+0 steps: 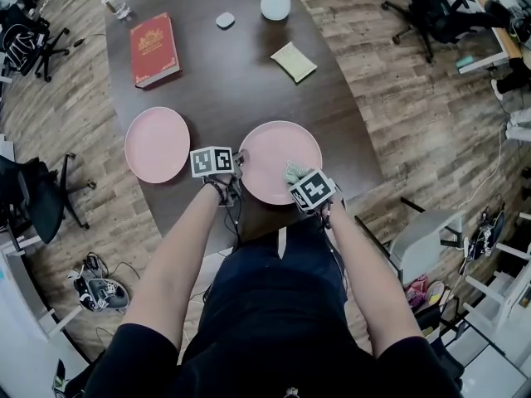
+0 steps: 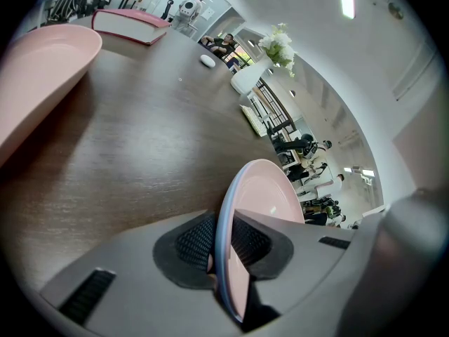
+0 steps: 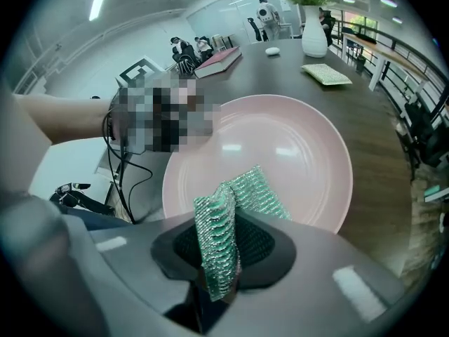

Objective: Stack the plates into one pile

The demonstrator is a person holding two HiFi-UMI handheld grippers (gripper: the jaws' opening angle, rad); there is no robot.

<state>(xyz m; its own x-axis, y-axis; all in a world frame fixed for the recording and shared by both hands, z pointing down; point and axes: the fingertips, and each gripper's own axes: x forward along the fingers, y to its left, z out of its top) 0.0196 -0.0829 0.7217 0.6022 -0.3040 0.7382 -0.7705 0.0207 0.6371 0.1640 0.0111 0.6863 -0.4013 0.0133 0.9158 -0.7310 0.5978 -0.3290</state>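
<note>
The left gripper (image 2: 223, 243) is clamping the left rim of a pink plate (image 1: 278, 148), its pads pressing on both faces of the rim. That plate is sitting towards the near edge of the dark wooden counter (image 1: 232, 81), right in front of the person. Whether it is resting flat or is raised slightly cannot be told.

The right gripper (image 3: 224, 251) is pinching a green scouring cloth (image 3: 228, 213) with a silvery sheen. The folded piece is sticking up between its jaws and hanging over the near right part of the same plate.

A second pink plate (image 1: 156, 143) is lying flat on the counter to the left, apart from the gripped one. In the head view the left gripper's marker cube is showing between the two.

Farther back, a red book (image 1: 154, 48) is lying behind the second plate. A yellowish pad (image 1: 294, 61) is lying behind the gripped plate. A white vase (image 1: 275, 2) of pale flowers is standing at the far end, with a small white object (image 1: 225, 20) beside it.
</note>
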